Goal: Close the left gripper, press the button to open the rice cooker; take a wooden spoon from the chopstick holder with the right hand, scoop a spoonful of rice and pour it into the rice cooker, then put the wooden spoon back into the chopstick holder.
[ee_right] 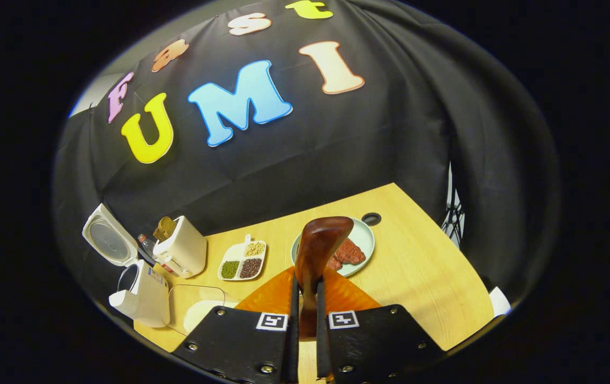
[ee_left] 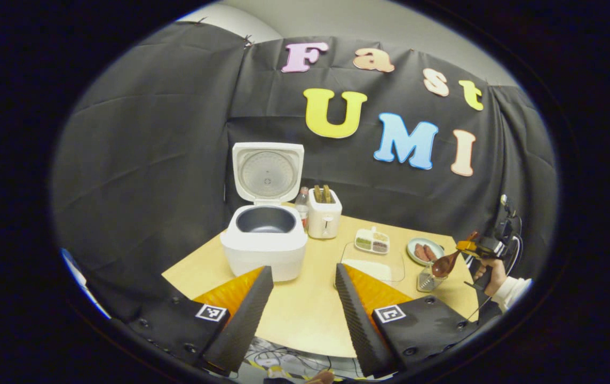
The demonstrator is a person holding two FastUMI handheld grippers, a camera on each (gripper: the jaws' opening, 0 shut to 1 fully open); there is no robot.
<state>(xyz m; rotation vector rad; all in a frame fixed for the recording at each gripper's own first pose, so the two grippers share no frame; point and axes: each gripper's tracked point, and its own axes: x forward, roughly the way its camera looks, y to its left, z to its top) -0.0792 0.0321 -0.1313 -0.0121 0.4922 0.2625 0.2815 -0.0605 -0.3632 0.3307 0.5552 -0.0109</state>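
Observation:
The white rice cooker (ee_left: 264,242) stands open on the table with its lid (ee_left: 267,170) upright and its dark pot bare. My left gripper (ee_left: 303,272) is open in front of it, holding nothing. At the far right of the left gripper view, a hand holds my right gripper (ee_left: 474,248), shut on the wooden spoon (ee_left: 445,264). The spoon's bowl hovers just above the clear chopstick holder (ee_left: 428,278). In the right gripper view, the spoon (ee_right: 322,240) rises from between the shut fingers of my right gripper (ee_right: 306,285). The cooker (ee_right: 142,290) is far left there.
A clear container of rice (ee_left: 374,262) lies between the cooker and the chopstick holder. Behind it are a toaster (ee_left: 324,214), a bottle (ee_left: 302,202), a divided dish of beans (ee_left: 372,241) and a plate of sausages (ee_left: 424,250). The table edge (ee_left: 305,349) runs near my left gripper.

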